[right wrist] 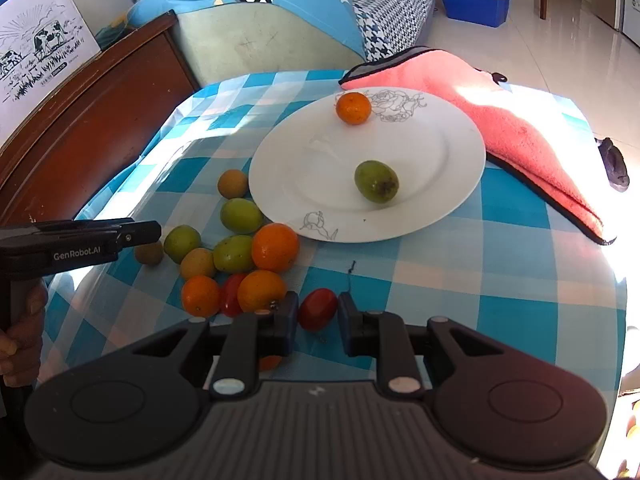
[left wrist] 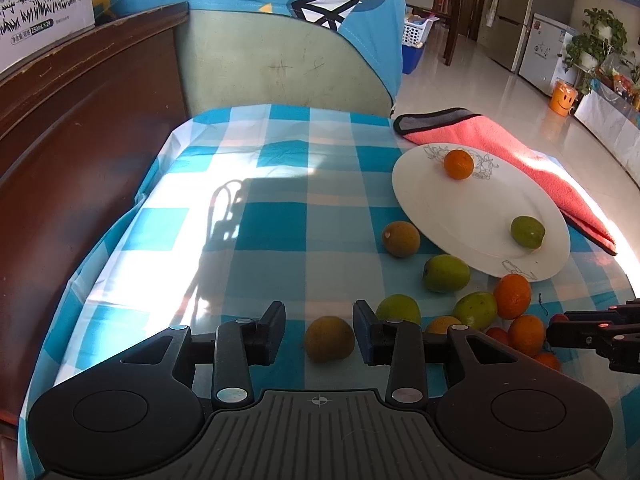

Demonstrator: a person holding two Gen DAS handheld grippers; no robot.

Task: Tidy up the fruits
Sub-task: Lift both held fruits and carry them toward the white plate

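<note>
Sitting loose between parted left hand-held gripper (left wrist: 319,334) fingers: brown fruit (left wrist: 329,338); right hand-held gripper (right wrist: 318,320) clamps red tomato (right wrist: 318,309).

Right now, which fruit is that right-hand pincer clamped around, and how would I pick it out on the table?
Start at the white plate on the blue checked tablecloth. Just short of its near rim lies a heap of orange and green fruit. At the heap's right edge sits the red cherry tomato, pinched in the right gripper. It is glossy, red and oval; a second red one lies buried in the heap.

Bright sunlight glares off the checked tablecloth (left wrist: 280,200), casting hard shadows; fisheye edges bend.
</note>
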